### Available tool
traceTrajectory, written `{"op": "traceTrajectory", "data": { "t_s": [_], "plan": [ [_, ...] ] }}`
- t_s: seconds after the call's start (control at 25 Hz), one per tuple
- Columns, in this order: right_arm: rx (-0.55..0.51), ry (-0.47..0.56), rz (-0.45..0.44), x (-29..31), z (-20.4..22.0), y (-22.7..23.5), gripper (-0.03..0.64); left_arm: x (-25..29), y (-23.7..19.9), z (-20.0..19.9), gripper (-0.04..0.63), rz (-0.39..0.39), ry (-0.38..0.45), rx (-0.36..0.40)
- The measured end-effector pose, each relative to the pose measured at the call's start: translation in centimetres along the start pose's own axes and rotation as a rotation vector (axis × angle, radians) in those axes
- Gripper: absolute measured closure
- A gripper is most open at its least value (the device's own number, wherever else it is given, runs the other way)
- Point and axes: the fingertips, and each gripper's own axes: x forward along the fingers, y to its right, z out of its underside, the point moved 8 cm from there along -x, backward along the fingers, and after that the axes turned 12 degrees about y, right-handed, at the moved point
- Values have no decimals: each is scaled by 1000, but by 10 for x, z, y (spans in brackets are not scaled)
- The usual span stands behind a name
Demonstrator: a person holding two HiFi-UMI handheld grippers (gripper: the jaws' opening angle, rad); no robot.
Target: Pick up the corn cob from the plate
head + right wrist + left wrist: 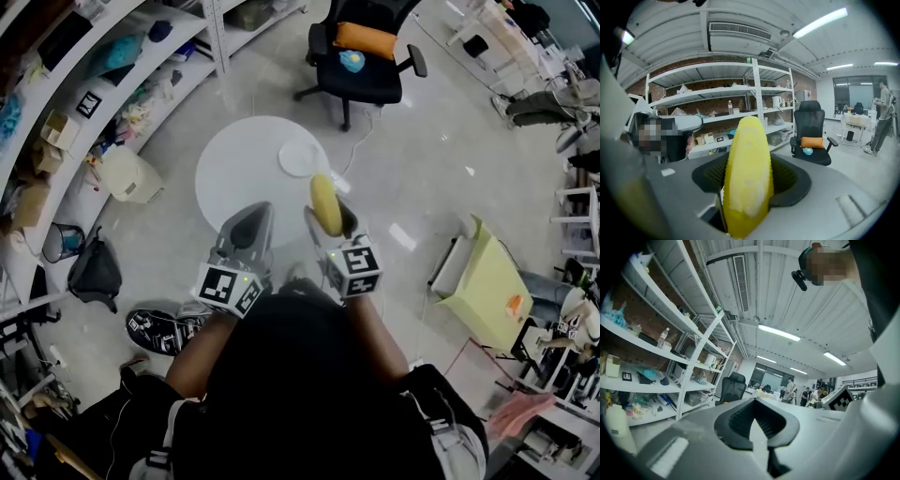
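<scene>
While pinching the corn cob (747, 178) between the jaws of the right gripper (330, 223), hold the squeeze even and firm: round, smooth, and likely to roll or slide if loosened. Stands lengthwise in the jaws, blunt tip poking out past them, clear of the white plate (300, 157) and over the near edge of the round white table (234, 169). Counts, by that, as picked up; best now to carry it level, avoid any sudden tilt, and steer away from the plate's rim.

Leave the left gripper (757, 425) where it is, beside the right one and apart from the cob, jaws pressed together on nothing.

Cannot see the cob's lower end, sunk behind the gripper's body in the right gripper view, nor where the pads bear on it, masked by the cob itself. Cannot judge from overhead how high above the table. Shows neither plate nor table in either gripper view, only shelving (717, 98), an office chair (813, 136) and ceiling lights. Looks bare on the plate, though too small to be sure.
</scene>
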Motion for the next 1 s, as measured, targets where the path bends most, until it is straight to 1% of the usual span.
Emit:
{"op": "traceTrajectory", "data": {
  "t_s": [0.36, 0.64, 0.84, 1.0],
  "plan": [
    [22, 67, -4, -42, -3, 14, 357, -2, 34, 12, 592, -13, -2, 26],
    [25, 78, -16, -58, -1, 19, 357, -3, 45, 17, 592, -29, 0, 30],
    [13, 75, -25, -63, 1, 18, 357, -4, 49, 20, 592, -11, 5, 44],
    [12, 79, -29, -64, 1, 18, 357, -4, 50, 19, 592, -18, 3, 43]
  ]
}}
